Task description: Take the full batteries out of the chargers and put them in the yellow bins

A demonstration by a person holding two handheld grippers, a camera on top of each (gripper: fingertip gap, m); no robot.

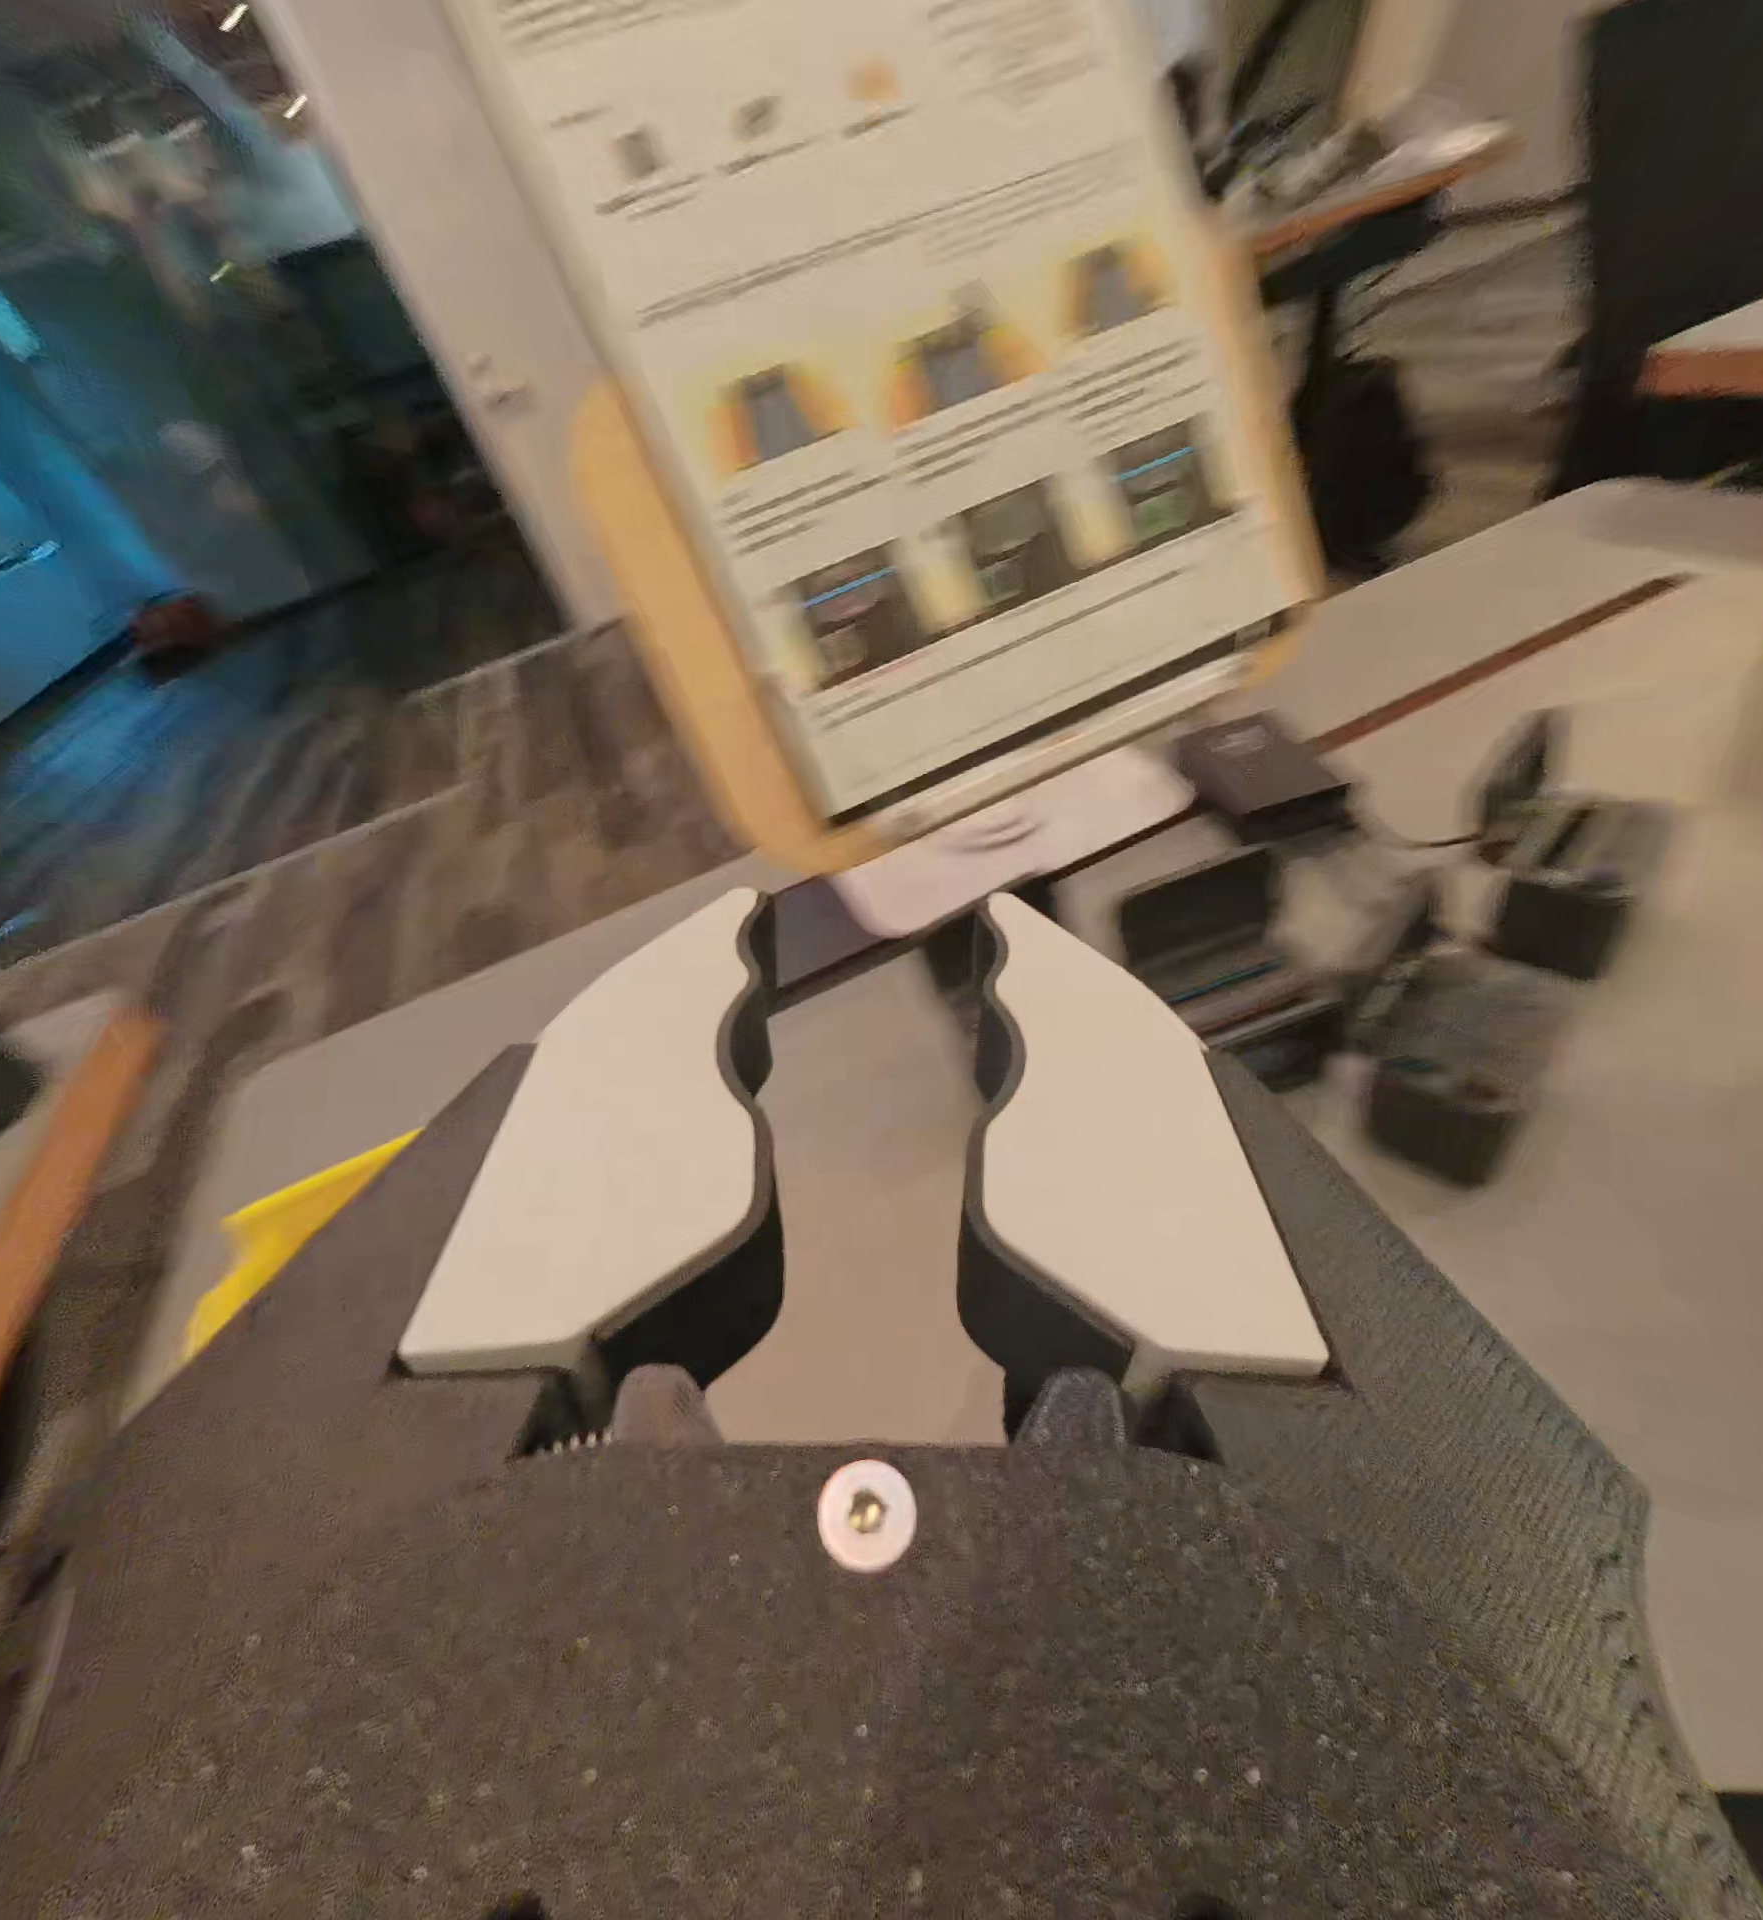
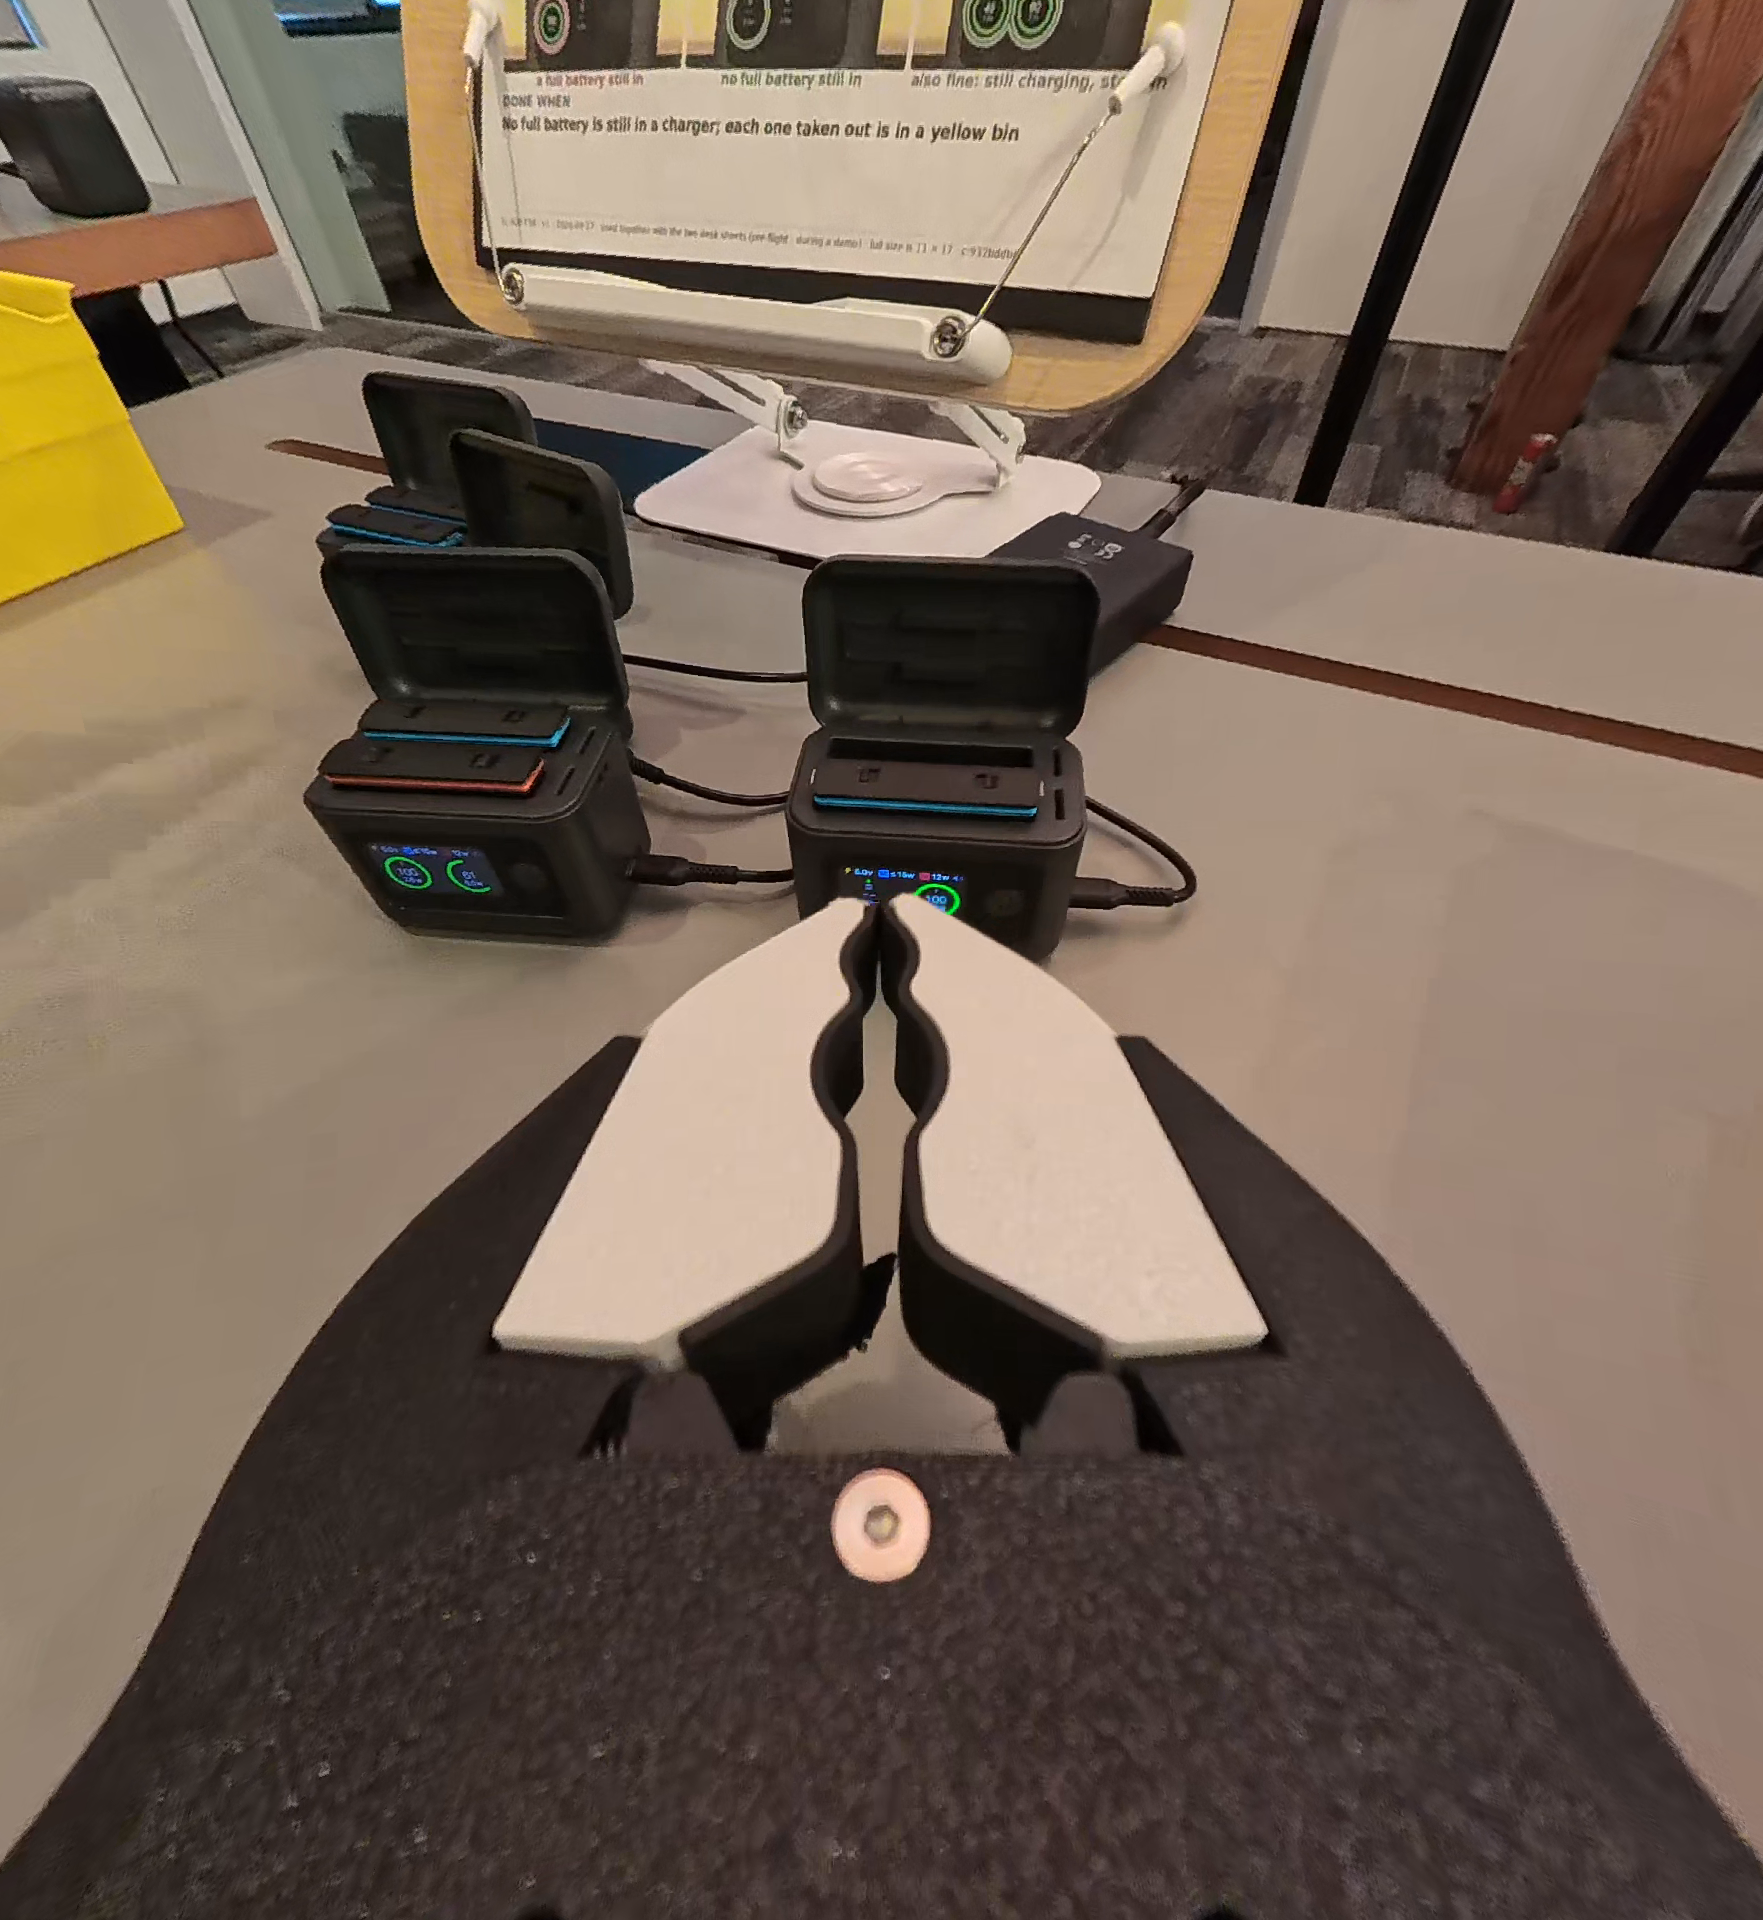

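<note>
On the grey table (image 2: 1376,1039), going from its left edge rightward, a yellow bin (image 2: 25,457) sits at the far left, then four dark chargers with their lids up. The near-left charger (image 2: 477,831) carries an orange-edged battery (image 2: 435,777) in front and a blue-edged battery (image 2: 466,727) behind it, with two green rings on its screen. Just to its right, apart from it, the near-right charger (image 2: 934,831) has one blue-trimmed battery (image 2: 924,795) in the front slot and an open slot behind; its screen shows one green ring. Two more chargers (image 2: 461,488) stand farther back on the left. Black cables run from the chargers' right sides. A white stand (image 2: 866,488) bearing a printed sheet rises near the far edge.

The right gripper (image 2: 877,914) has its white fingers nearly together at the tips, clamping nothing, hovering just short of the near-right charger. The left gripper (image 1: 872,914), in a blurred view, has its fingers apart and empty, with another yellow bin (image 1: 285,1236) below on its left.

Bare tabletop lies open along the near edge and to the right.
</note>
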